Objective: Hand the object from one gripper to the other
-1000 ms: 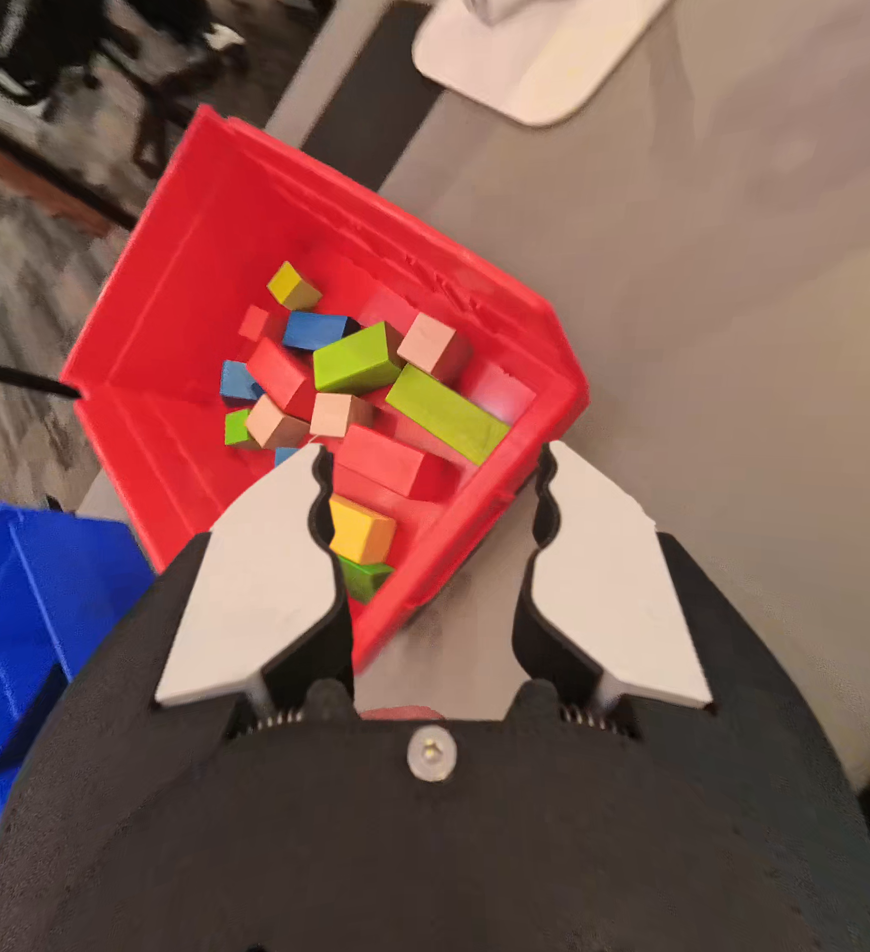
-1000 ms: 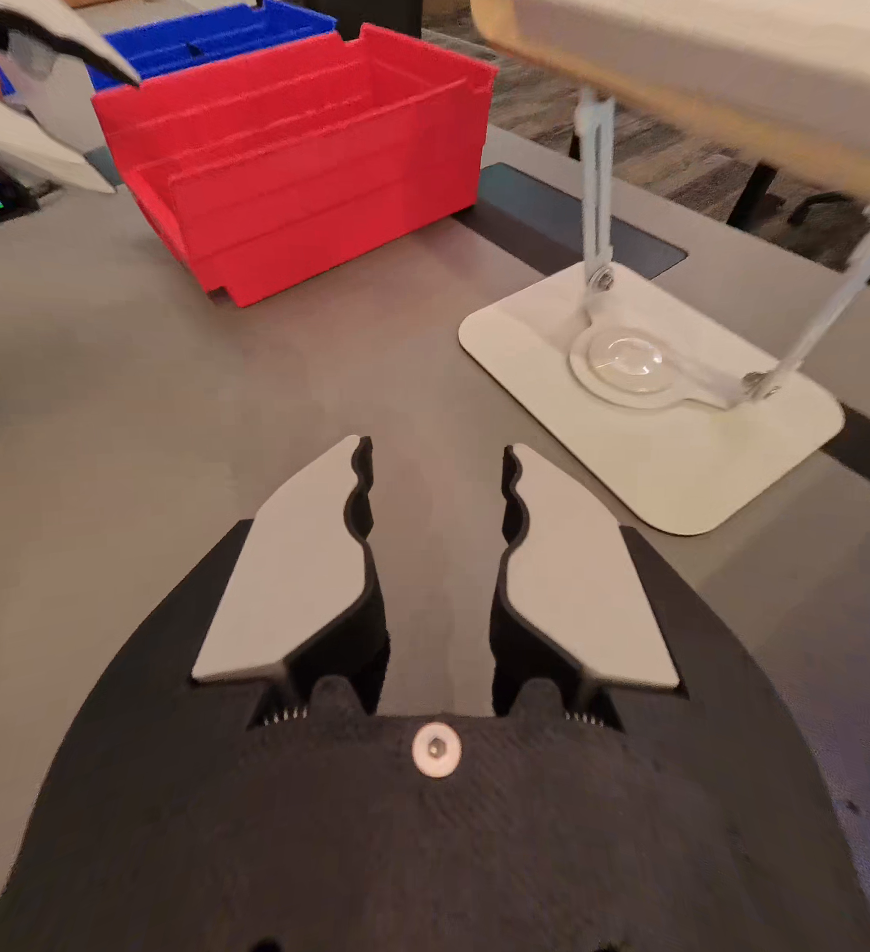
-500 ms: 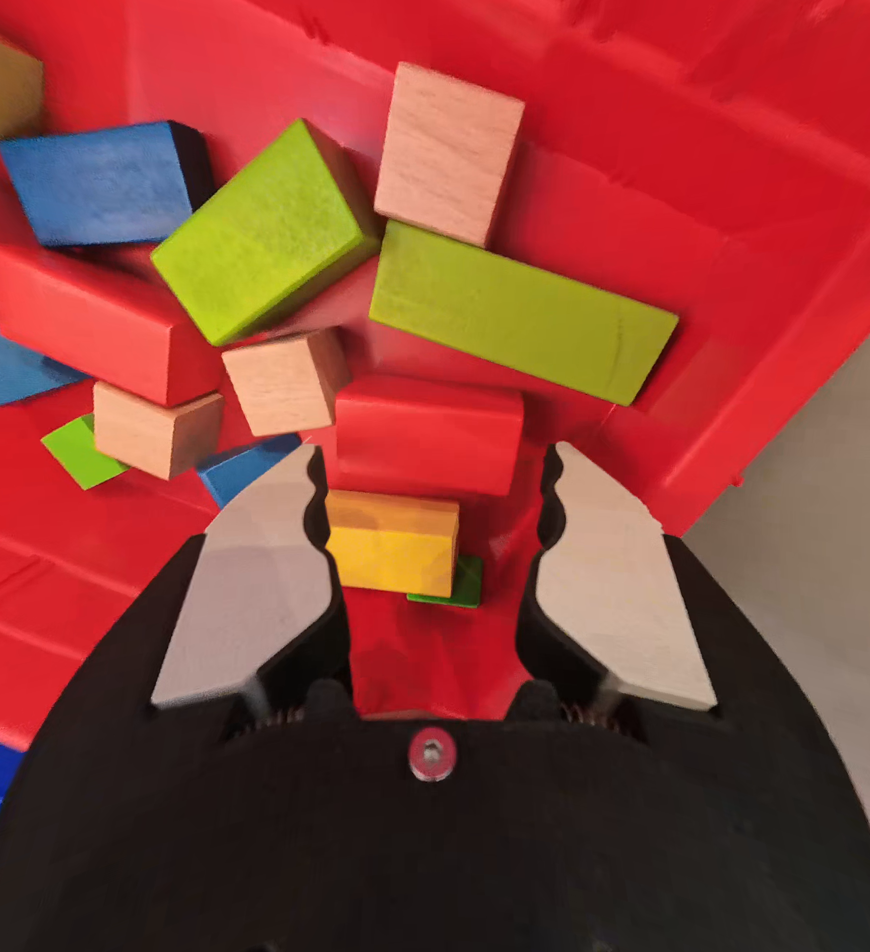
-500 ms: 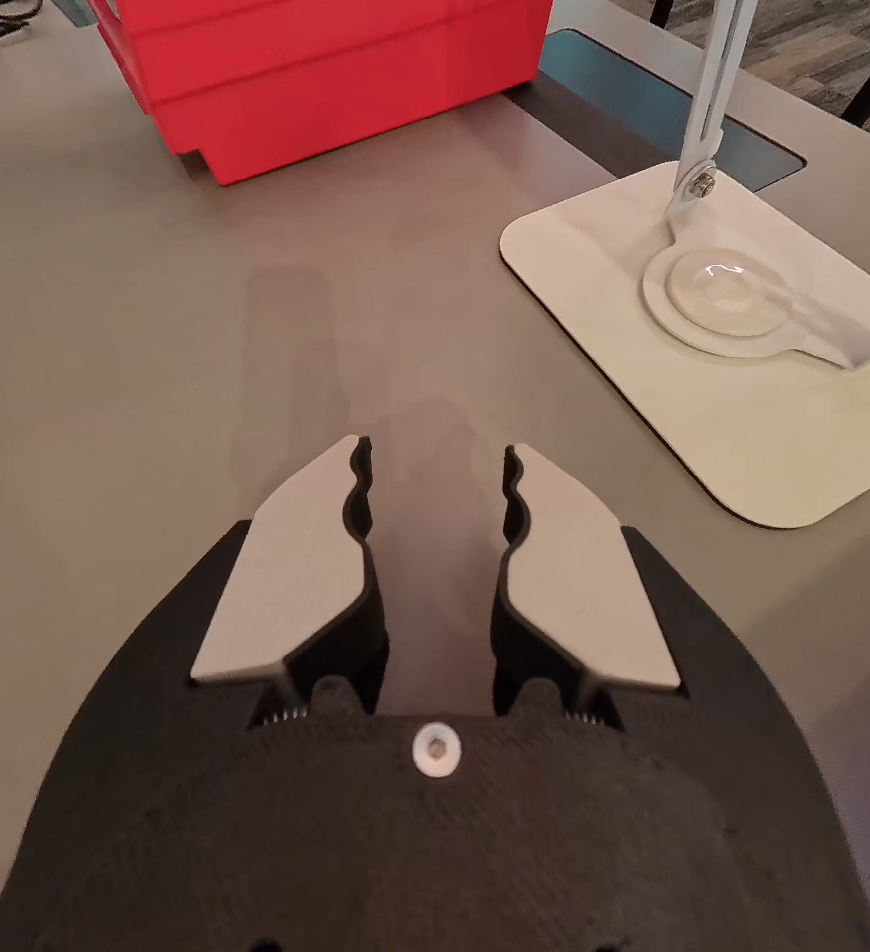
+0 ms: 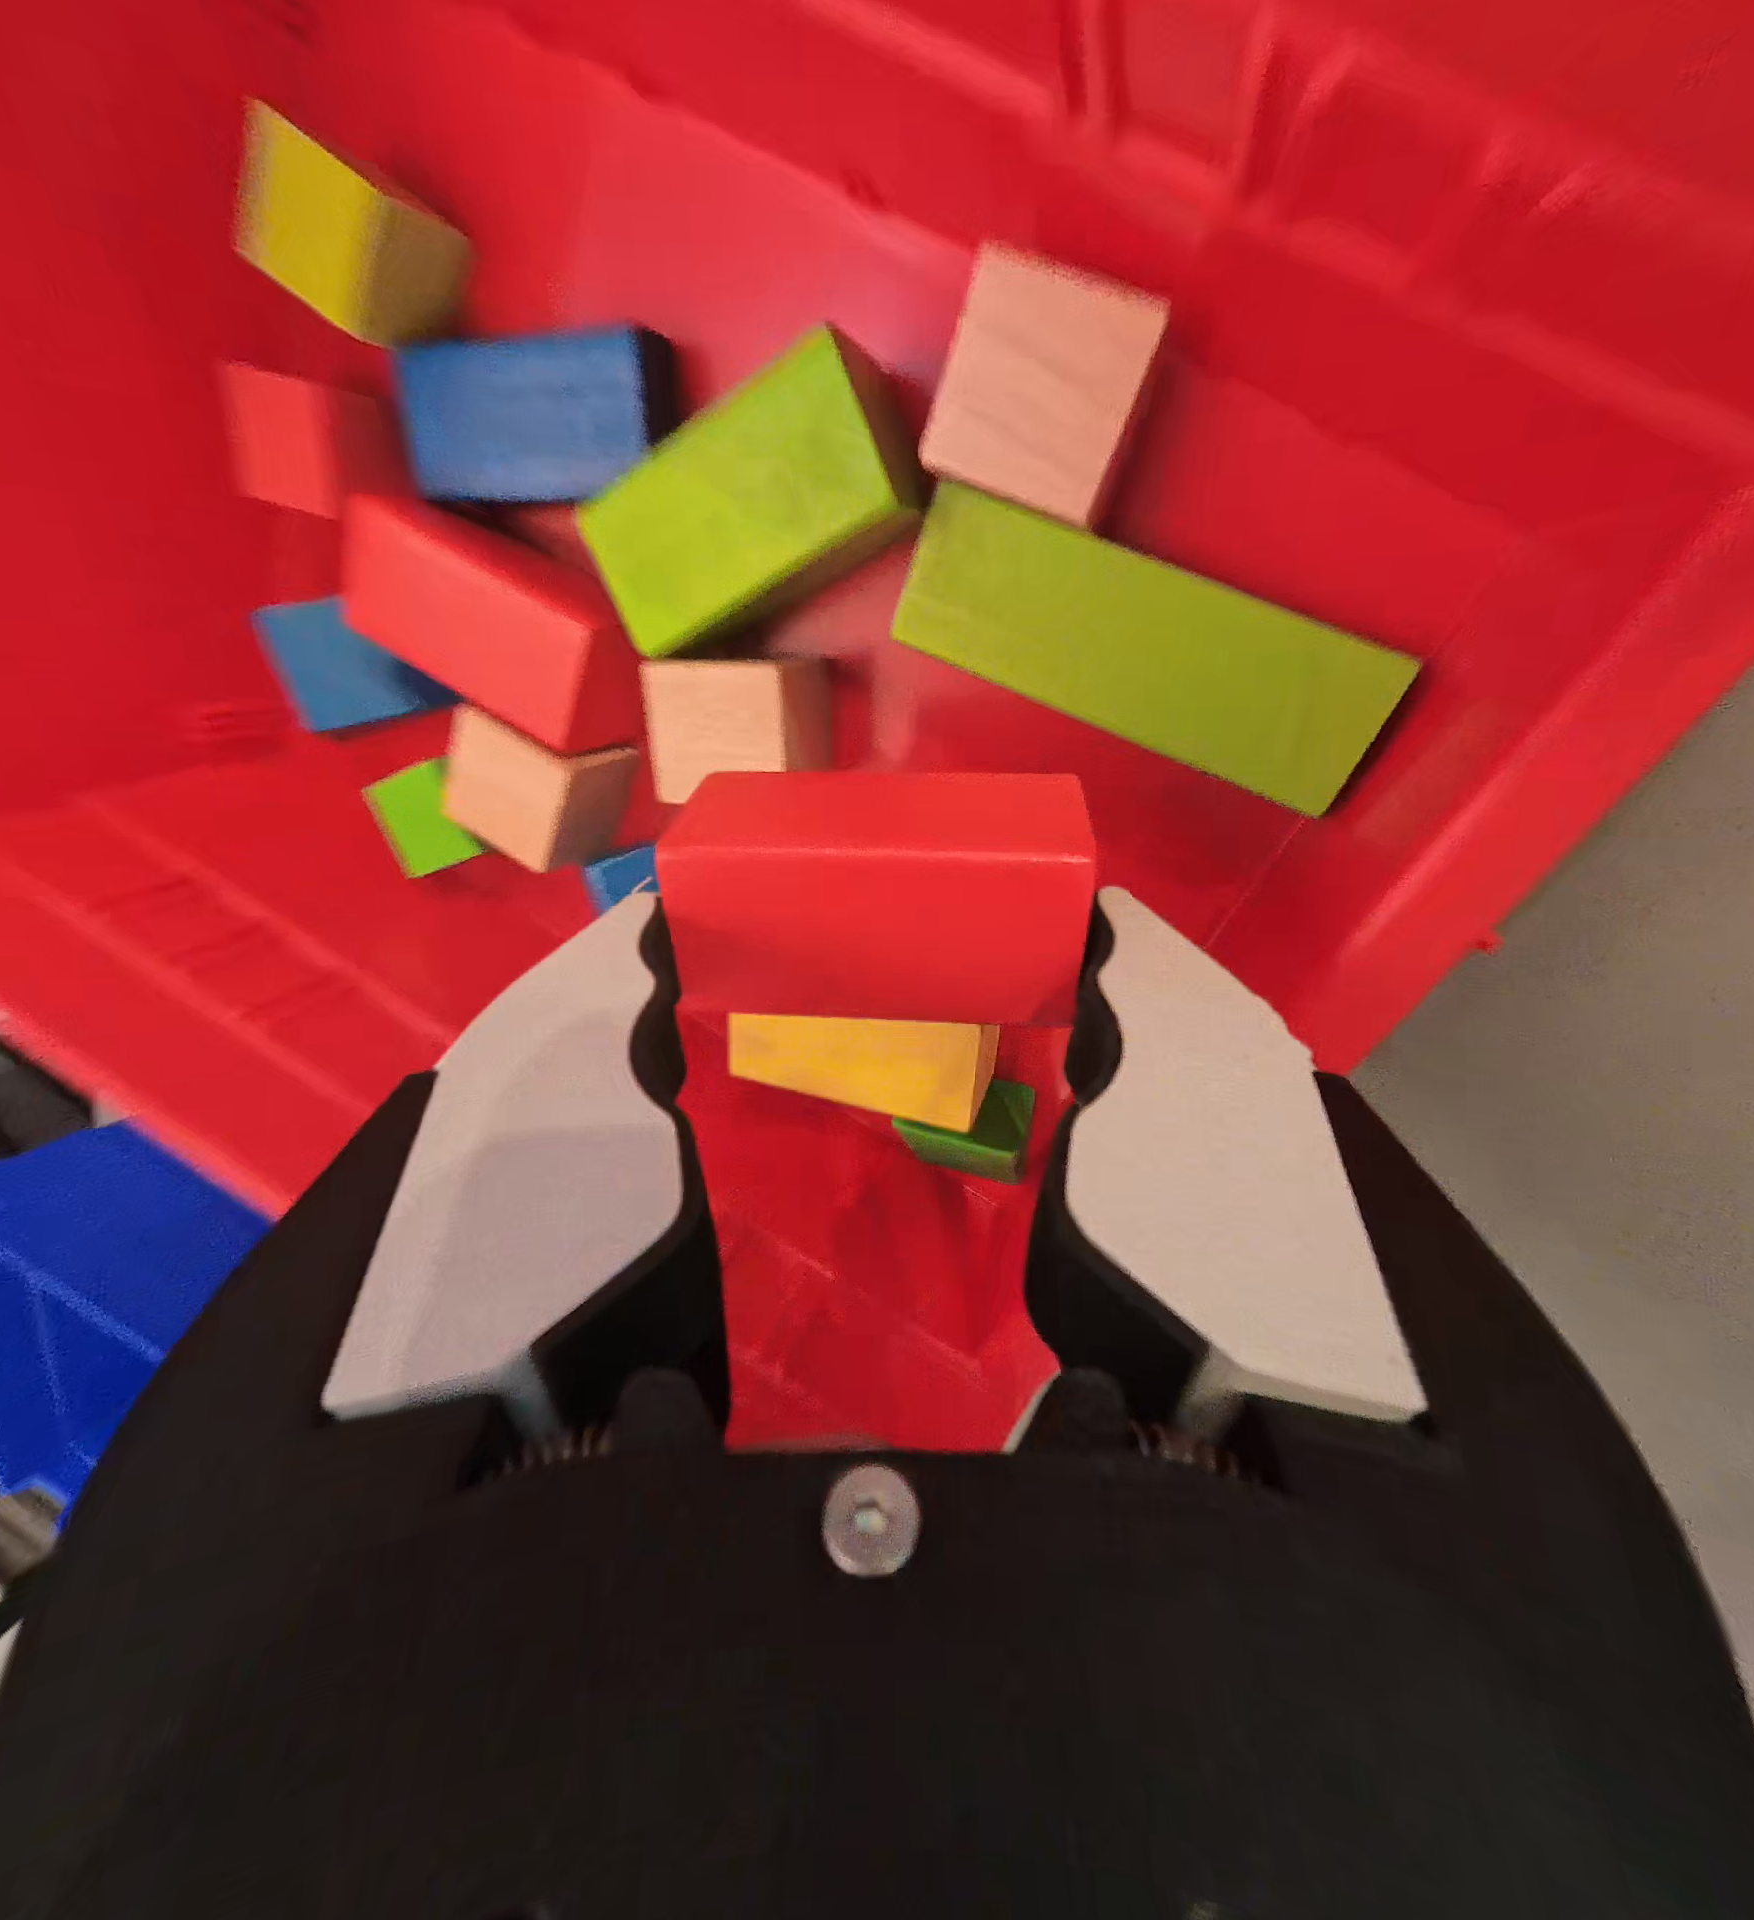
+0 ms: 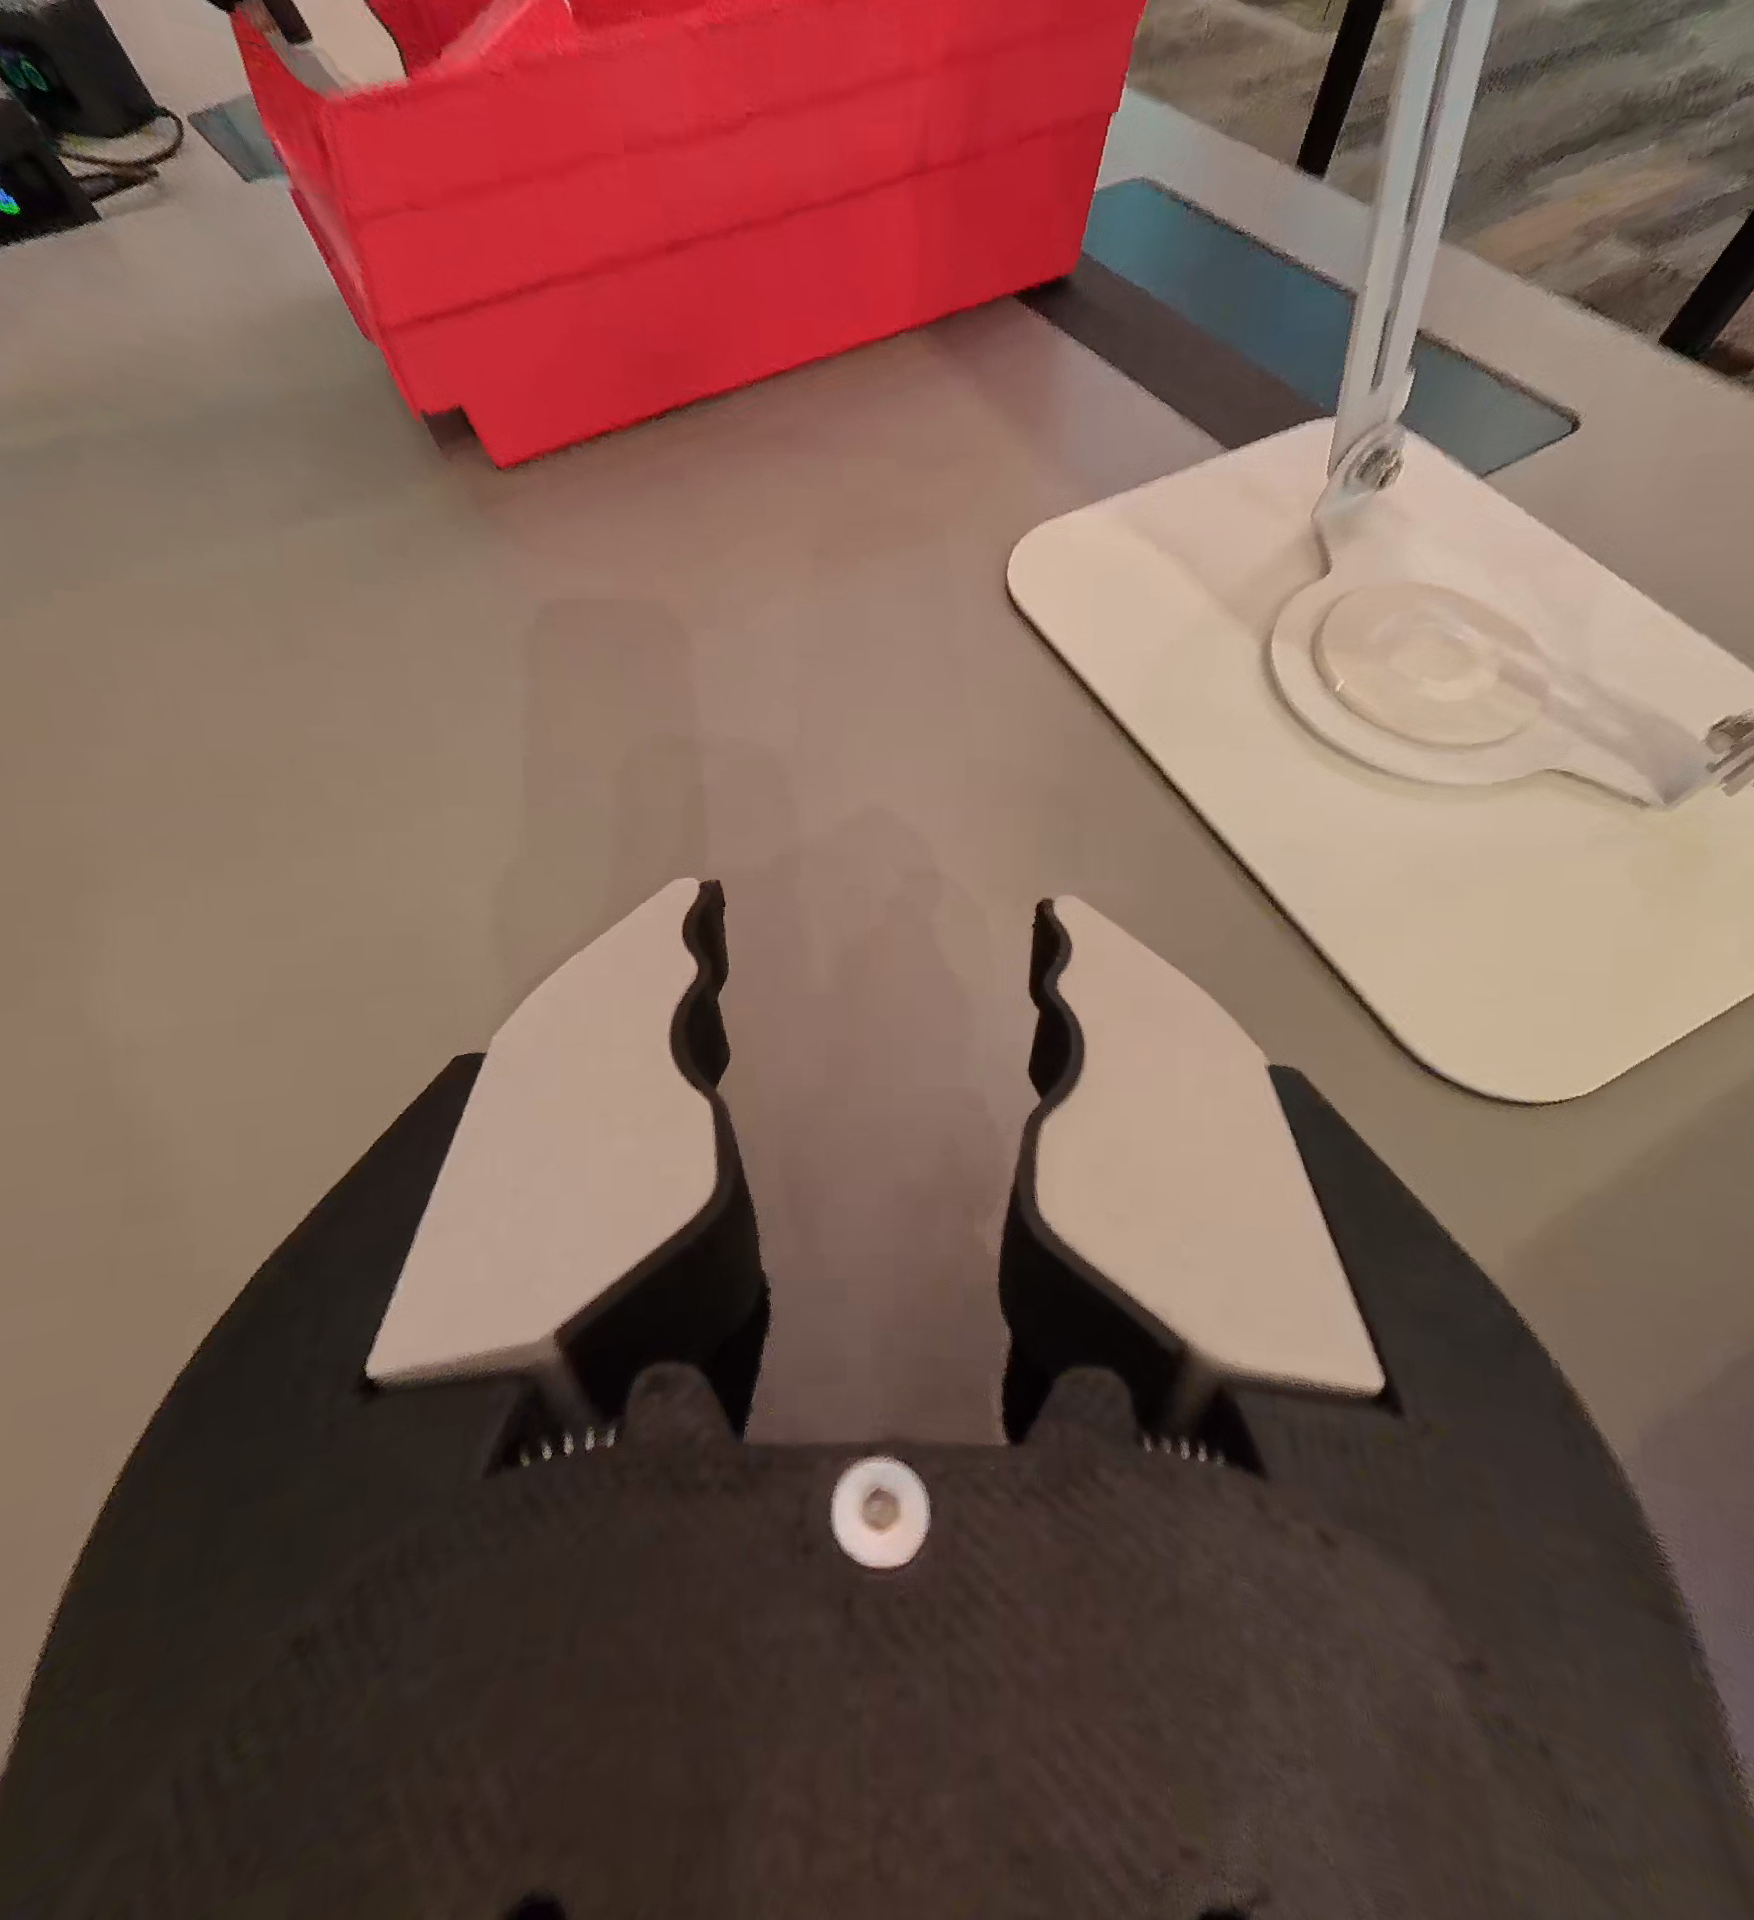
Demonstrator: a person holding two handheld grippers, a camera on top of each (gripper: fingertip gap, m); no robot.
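Red bin [image 5: 1538, 665] holds mixed coloured blocks; left hand-held gripper [image 5: 878, 935] pinching red block [image 5: 873, 894] above them. Only right view shows right hand-held gripper [image 6: 878, 914] spread over bare surface [image 6: 229, 727], lamp base [image 6: 1475, 779]

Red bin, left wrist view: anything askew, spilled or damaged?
Nothing damaged or spilled. The blocks lie jumbled in the red bin, some leaning on others, like the lime block propped on its neighbours. The left gripper is shut on a red block, raised above the yellow block.
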